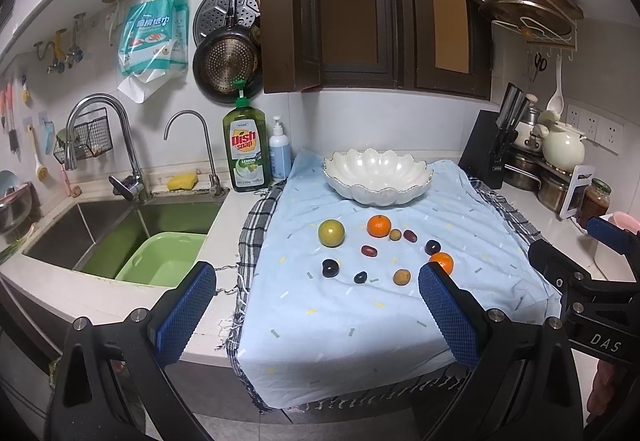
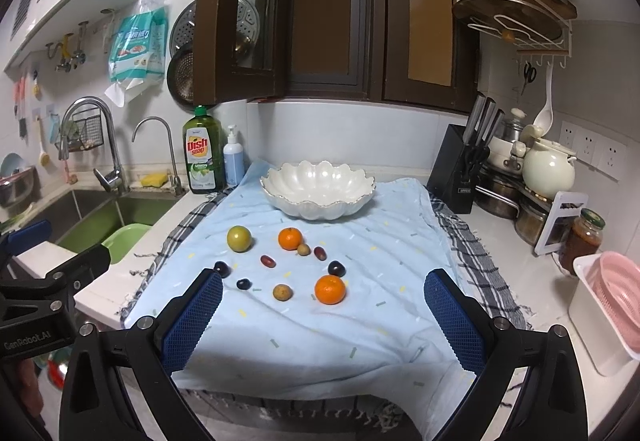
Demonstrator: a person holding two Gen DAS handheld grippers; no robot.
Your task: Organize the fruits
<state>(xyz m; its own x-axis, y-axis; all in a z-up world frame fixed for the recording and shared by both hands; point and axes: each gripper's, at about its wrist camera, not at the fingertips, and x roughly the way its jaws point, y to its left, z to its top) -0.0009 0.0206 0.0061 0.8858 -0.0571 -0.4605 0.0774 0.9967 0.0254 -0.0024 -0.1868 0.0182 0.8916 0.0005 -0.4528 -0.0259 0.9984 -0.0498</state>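
Observation:
A white scalloped bowl (image 1: 378, 175) (image 2: 318, 187) stands empty at the back of a light blue cloth (image 1: 360, 305) (image 2: 320, 321). In front of it lie loose fruits: a green apple (image 1: 331, 233) (image 2: 239, 238), two oranges (image 1: 379, 226) (image 2: 329, 289), several dark plums and red grapes, and small brown fruits (image 2: 282, 292). My left gripper (image 1: 316, 305) is open and empty above the cloth's near edge. My right gripper (image 2: 324, 315) is open and empty, with the fruits beyond its fingertips.
A sink (image 1: 120, 229) with a green basin (image 1: 160, 259) lies to the left, with taps, dish soap (image 1: 244, 149) and a pump bottle. A knife block (image 2: 460, 169), pots, a jar (image 2: 582, 237) and a pink strainer (image 2: 616, 293) crowd the right.

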